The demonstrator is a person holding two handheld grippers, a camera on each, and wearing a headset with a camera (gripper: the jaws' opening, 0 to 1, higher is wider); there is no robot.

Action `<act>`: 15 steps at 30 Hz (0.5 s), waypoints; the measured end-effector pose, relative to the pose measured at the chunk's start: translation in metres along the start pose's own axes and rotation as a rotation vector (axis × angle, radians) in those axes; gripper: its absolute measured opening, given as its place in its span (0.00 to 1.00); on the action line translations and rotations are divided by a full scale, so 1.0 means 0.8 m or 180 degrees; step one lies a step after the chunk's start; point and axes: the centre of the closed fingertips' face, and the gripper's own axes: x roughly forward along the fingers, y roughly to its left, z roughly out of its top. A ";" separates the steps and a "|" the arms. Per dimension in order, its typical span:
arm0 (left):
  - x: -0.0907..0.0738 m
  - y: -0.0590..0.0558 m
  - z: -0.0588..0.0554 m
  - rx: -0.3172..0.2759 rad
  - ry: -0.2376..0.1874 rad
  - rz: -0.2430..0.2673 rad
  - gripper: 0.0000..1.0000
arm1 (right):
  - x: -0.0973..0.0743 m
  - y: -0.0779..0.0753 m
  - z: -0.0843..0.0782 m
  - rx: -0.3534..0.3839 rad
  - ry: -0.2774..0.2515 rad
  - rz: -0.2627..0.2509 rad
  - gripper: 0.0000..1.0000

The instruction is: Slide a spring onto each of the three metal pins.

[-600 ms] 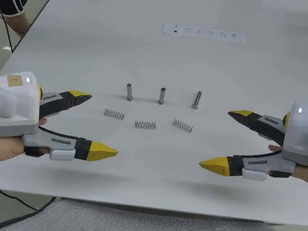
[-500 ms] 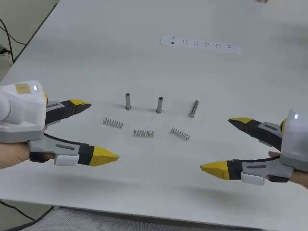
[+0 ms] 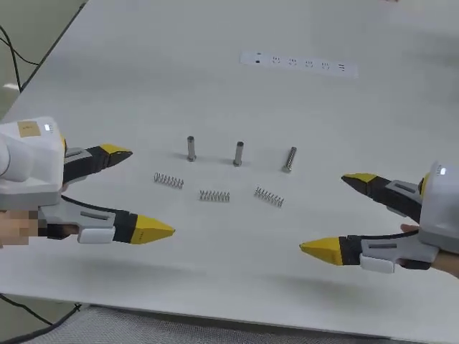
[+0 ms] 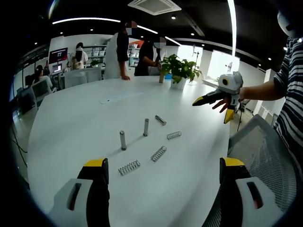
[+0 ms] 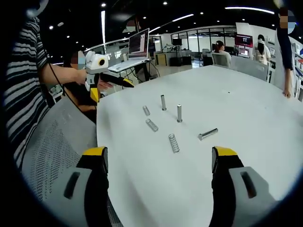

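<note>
On the white table [image 3: 215, 93], two metal pins [image 3: 191, 148] [image 3: 239, 153] stand upright in a row. A third pin [image 3: 289, 159] lies on its side at the right end [image 5: 208, 134]. Three springs [image 3: 168, 180] [image 3: 214, 196] [image 3: 269, 196] lie flat just in front of the pins. My left gripper [image 3: 140, 191] hovers open to the left of the springs with nothing between its jaws. On the other side, my right gripper [image 3: 335, 213] is open too, and apart from the lying pin. From the left gripper view [image 4: 164, 165] the springs [image 4: 158, 153] lie ahead of the jaws.
A white power strip [image 3: 297, 63] lies at the far side of the table. The table's front edge runs just below both grippers, with a mesh chair [image 5: 52, 142] behind it. A cable [image 3: 11, 50] hangs at the left. People and a potted plant [image 4: 177, 71] are beyond the far end.
The head view has shifted a little, so everything sits slightly lower in it. Both grippers stay open in about the same places. Pins and springs have not moved.
</note>
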 end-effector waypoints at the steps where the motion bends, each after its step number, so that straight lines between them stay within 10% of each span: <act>1: 0.000 0.000 0.000 0.0002 -0.0001 -0.0003 0.97 | 0.000 0.000 0.000 0.0004 -0.0002 -0.0005 0.92; 15: 0.002 0.002 -0.002 -0.0020 0.0035 -0.0015 0.97 | 0.000 -0.003 0.000 0.0010 0.0005 -0.0013 0.92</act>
